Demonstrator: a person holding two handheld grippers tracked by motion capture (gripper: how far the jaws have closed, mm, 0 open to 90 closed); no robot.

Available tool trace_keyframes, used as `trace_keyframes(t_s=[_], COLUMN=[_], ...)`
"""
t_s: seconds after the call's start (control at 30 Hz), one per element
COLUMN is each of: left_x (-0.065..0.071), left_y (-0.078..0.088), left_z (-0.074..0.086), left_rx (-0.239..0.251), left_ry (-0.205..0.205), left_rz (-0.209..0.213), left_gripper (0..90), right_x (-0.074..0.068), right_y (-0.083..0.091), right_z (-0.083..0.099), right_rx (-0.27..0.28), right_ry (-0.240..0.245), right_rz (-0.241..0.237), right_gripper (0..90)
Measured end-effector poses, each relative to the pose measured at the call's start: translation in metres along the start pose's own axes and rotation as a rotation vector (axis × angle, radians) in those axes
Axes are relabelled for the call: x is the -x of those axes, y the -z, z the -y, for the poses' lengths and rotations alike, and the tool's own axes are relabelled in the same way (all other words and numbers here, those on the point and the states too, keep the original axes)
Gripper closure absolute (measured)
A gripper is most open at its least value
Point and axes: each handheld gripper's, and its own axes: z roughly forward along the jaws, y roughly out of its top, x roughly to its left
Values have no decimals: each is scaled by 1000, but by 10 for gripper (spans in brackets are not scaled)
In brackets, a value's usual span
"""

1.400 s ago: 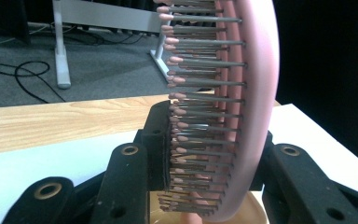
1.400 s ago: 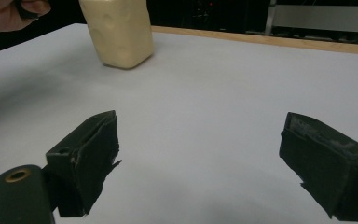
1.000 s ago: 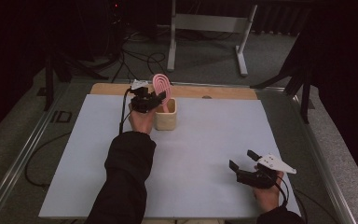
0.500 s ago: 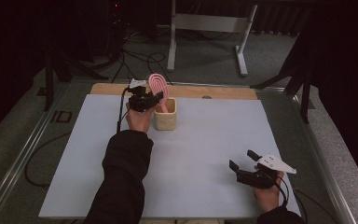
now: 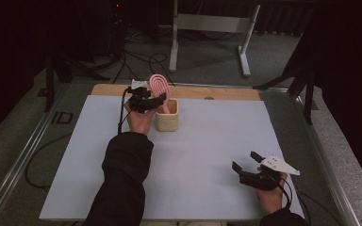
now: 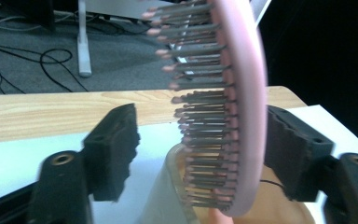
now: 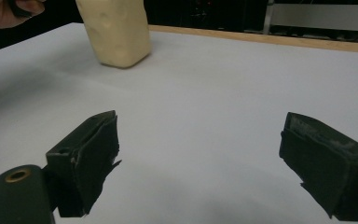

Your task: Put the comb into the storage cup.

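A pink hairbrush (image 5: 159, 87) stands handle-down in a cream cup (image 5: 167, 120) at the far middle-left of the white mat. My left gripper (image 5: 153, 101) is at the brush head, and its jaws have just been opening. In the left gripper view the brush (image 6: 233, 93) rises between the two black pads (image 6: 114, 149), bristles facing the left pad with a gap; the cup rim (image 6: 170, 163) is below. My right gripper (image 5: 245, 160) hovers open low over the mat's near right. Nothing lies between the right gripper's (image 7: 205, 154) jaws, and the cup (image 7: 116, 32) stands far off.
A wooden strip (image 5: 226, 93) runs along the table's far edge. Behind it, a white metal stand (image 5: 207, 28) and cables lie on the floor. Metal rails (image 5: 23, 155) border the table at both sides. A black sleeve (image 5: 122, 179) crosses the mat's near left.
The left gripper's jaws have spread apart around the brush head; the brush stays upright in the cup. Neither hand has shifted.
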Motion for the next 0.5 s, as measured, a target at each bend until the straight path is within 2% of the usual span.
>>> trace_keyframes(t_s=[0.17, 0.27, 0.5], left_x=[5, 9, 12], left_y=[1, 2, 4], left_z=[0, 1, 0], left_rx=[0, -1, -40], left_ry=[-21, -33, -68], left_rz=[-18, -29, -55], left_gripper=[165, 140, 46], right_x=[0, 0, 0], right_y=[0, 0, 0], right_z=[0, 0, 0], right_rx=[1, 2, 0], right_ry=[-2, -2, -2], right_rz=[1, -1, 1], right_gripper=[115, 115, 115])
